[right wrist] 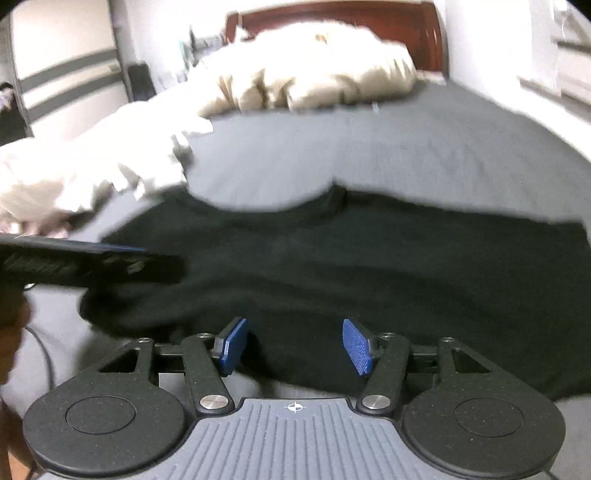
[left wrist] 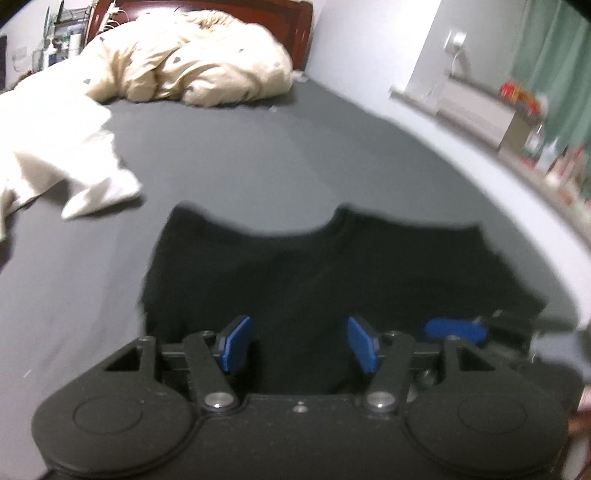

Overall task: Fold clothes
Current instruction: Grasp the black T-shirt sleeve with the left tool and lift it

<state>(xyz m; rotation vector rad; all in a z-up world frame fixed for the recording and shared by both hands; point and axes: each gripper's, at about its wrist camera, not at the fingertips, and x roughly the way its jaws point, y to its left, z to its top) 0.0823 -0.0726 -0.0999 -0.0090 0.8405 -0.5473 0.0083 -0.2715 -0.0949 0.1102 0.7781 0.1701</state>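
Note:
A black T-shirt point(left wrist: 317, 266) lies spread on the grey bed sheet point(left wrist: 229, 147), neckline toward the headboard. My left gripper point(left wrist: 301, 343) is open just above the shirt's near part, with dark cloth showing between its blue pads and nothing pinched. The right gripper's blue finger point(left wrist: 454, 330) pokes in at the lower right of the left wrist view. In the right wrist view the same black T-shirt point(right wrist: 369, 266) fills the middle, and my right gripper point(right wrist: 293, 345) is open over its near hem. My left gripper's body point(right wrist: 88, 264) reaches in from the left.
A crumpled beige duvet point(left wrist: 192, 62) sits against the red-brown headboard point(left wrist: 291, 29). A pile of white cloth point(left wrist: 55, 155) lies at the left on the grey sheet point(right wrist: 406, 147). A windowsill with small items point(left wrist: 528, 122) and green curtain stand to the right. A person's hand point(right wrist: 11, 325) shows at left.

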